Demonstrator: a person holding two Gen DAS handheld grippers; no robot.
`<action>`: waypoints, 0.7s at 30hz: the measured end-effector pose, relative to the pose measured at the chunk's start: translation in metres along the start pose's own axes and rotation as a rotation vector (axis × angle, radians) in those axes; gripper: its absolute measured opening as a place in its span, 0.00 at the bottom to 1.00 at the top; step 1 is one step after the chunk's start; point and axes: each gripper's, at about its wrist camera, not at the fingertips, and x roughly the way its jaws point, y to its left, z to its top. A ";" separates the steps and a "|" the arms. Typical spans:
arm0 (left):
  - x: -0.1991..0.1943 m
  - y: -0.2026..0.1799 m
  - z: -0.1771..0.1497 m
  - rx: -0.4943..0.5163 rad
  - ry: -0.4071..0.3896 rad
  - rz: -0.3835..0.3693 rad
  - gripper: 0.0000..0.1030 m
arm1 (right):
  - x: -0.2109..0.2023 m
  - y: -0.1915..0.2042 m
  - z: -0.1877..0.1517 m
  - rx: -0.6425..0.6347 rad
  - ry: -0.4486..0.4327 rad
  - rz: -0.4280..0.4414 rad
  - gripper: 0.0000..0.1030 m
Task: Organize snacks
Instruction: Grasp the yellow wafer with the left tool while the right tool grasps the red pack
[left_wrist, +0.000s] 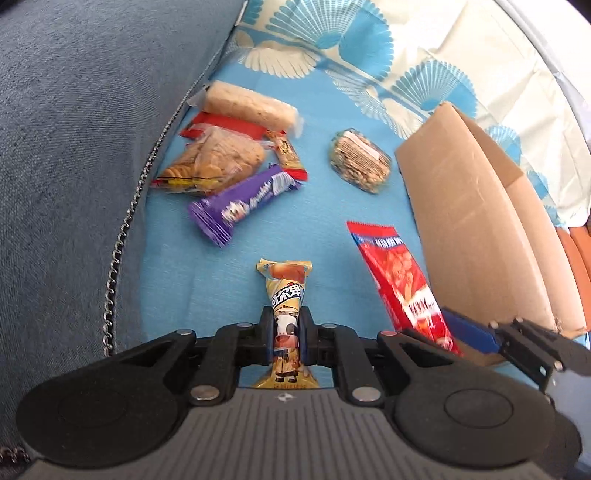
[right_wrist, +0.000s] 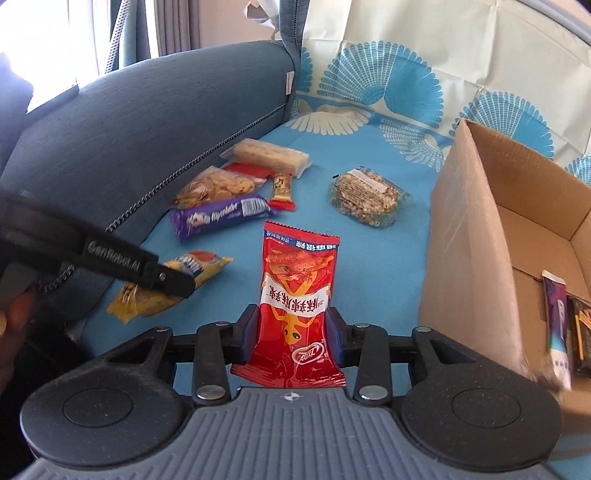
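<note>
A: Snacks lie scattered on the blue cloth (right_wrist: 369, 258), most of them left of the cardboard box (right_wrist: 469, 236). What does each gripper have?

B: The left gripper (left_wrist: 286, 332) is clamped on a yellow cow-print packet (left_wrist: 286, 295), its two fingers (left_wrist: 264, 332) pressed to the packet's sides. The right gripper (right_wrist: 291, 328) is closed on a red packet (right_wrist: 295, 288), which sits just left of the box wall.

A: And the loose ones?

B: Further left of the box lies a clear bag of puffed pieces (right_wrist: 365, 197). Well left of the box, against the blue-grey cushion (right_wrist: 155, 122), sits a cluster: a purple bar (right_wrist: 221, 216), a bag of small biscuits (right_wrist: 214, 188), a pale wafer pack (right_wrist: 269, 157), a flat red wrapper (right_wrist: 249, 171) and a small red-and-gold bar (right_wrist: 282, 192).

A: Anything inside the box?

B: Two packets at its floor, a purple-and-white packet (right_wrist: 557, 325) and a dark packet (right_wrist: 581, 332) beside it.
</note>
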 end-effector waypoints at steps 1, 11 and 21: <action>0.000 0.000 -0.001 0.001 0.007 -0.003 0.13 | -0.003 0.000 -0.004 -0.004 0.003 -0.002 0.39; 0.008 0.007 0.000 -0.042 0.085 -0.065 0.26 | -0.019 -0.004 -0.044 0.018 0.017 0.020 0.43; 0.017 0.000 0.000 -0.007 0.117 -0.050 0.27 | 0.003 -0.012 -0.057 0.085 0.007 0.065 0.58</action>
